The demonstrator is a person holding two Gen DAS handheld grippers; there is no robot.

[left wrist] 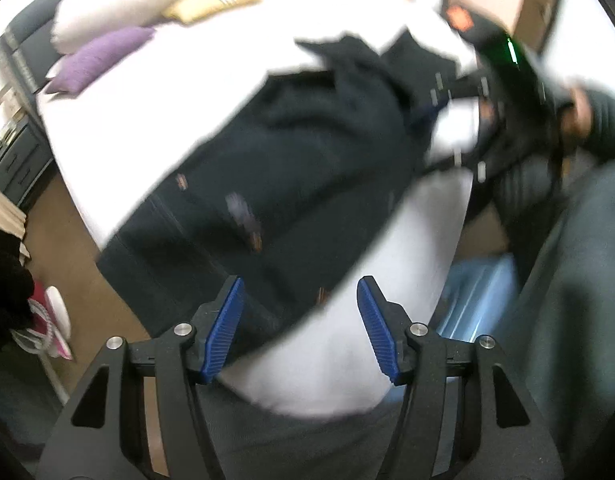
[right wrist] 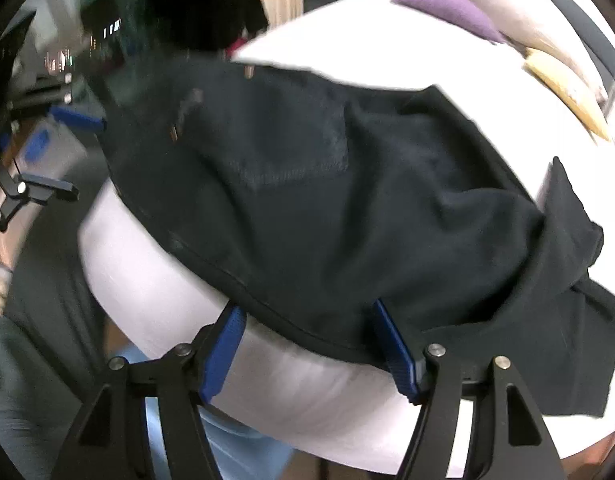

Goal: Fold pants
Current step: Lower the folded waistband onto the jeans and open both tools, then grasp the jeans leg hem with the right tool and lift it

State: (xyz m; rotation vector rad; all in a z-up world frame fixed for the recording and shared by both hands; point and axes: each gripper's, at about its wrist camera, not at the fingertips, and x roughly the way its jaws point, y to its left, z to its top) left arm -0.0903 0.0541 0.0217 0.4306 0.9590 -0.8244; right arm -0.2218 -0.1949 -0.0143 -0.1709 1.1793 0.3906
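Pants (right wrist: 327,208) dark, rumpled on white bed (right wrist: 155,292) (blurred); both tools spread, empty.

Both views are smeared by motion. In the left wrist view the right gripper (left wrist: 503,92) at the upper right is only a dark streak — whether its fingers are apart cannot be told. The far end of the pants (left wrist: 291,160) loses its outline there. In the right wrist view the left gripper (right wrist: 63,128) at the left edge is blurred and partly cut off. The pants (right wrist: 347,208) hide the tip of the right finger (right wrist: 391,336) at the bottom.
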